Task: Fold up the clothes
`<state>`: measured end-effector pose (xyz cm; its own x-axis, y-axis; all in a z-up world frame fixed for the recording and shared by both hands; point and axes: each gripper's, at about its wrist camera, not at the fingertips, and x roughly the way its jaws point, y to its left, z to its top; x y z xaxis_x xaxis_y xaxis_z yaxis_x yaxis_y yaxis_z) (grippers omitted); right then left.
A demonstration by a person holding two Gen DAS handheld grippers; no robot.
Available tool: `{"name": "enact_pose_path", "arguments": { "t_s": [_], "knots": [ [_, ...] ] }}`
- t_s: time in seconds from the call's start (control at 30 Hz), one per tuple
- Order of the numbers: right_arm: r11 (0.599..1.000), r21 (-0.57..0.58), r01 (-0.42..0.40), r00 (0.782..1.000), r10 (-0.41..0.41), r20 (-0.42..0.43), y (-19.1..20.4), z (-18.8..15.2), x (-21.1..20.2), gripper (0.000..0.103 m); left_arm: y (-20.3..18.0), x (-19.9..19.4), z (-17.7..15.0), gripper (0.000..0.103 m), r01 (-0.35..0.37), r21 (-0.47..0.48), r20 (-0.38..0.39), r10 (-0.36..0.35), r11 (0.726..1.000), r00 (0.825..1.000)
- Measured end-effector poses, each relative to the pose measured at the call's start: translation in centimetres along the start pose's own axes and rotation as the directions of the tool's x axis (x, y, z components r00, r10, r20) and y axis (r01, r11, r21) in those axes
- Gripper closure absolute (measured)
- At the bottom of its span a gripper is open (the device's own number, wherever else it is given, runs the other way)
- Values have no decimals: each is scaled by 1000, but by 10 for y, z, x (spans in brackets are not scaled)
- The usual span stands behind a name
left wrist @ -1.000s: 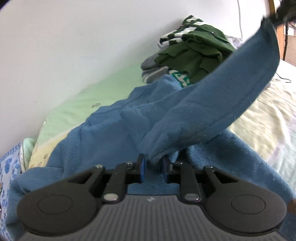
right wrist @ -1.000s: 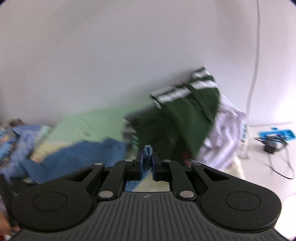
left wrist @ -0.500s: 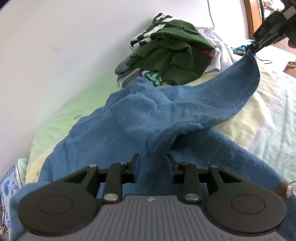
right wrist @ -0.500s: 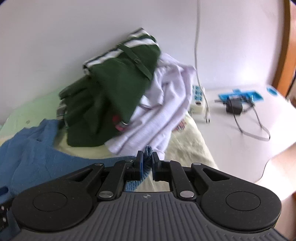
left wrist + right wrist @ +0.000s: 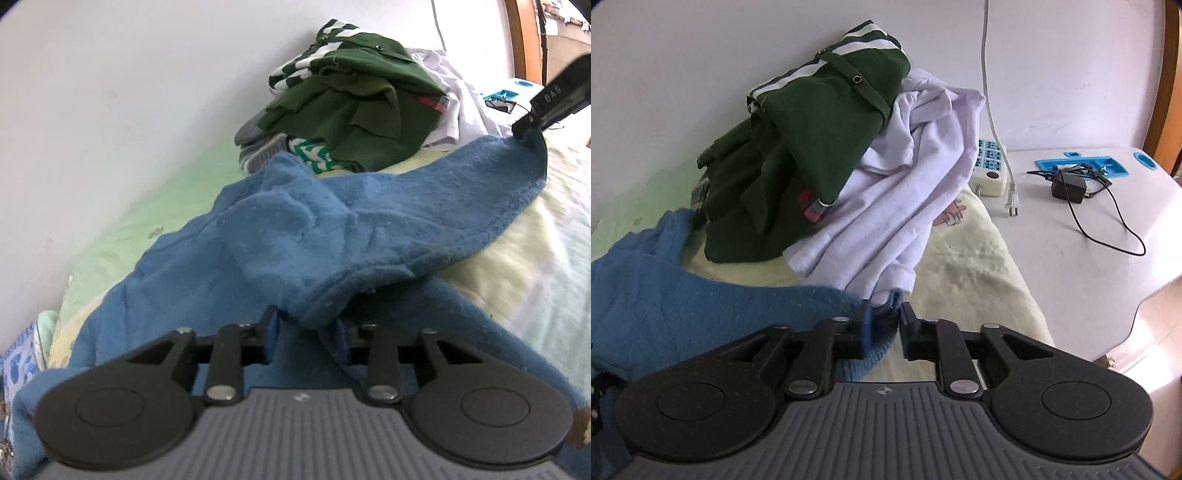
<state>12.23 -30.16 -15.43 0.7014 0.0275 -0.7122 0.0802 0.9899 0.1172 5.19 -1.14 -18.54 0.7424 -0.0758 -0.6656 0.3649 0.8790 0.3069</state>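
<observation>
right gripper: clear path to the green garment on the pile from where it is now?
Probably yes. The green garment tops the pile straight ahead of the right gripper, with only bare bedsheet and the white garment beside it. But blue sweater cloth sits between its parted fingers.

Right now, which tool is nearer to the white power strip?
Right. The right tool is at the blue garment's sleeve end, just before the power strip; the left tool sits far back at the sleeve's base.
</observation>
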Motion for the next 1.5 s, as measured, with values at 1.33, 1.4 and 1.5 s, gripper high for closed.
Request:
{"name": "enact_pose_path", "arguments": {
  "t_s": [1.33,1.4,1.5],
  "knots": [
    [995,18,-97,976,92,196,8,-2,-76,97,77,74,88,82,249,431,-87,-235,867,968],
    [993,42,-114,974,103,200,7,-4,-84,97,74,83,86,82,261,442,-98,-243,858,965],
    [987,58,-153,966,137,219,8,-6,-107,97,76,85,81,82,278,432,-88,-267,858,960]
  ]
}}
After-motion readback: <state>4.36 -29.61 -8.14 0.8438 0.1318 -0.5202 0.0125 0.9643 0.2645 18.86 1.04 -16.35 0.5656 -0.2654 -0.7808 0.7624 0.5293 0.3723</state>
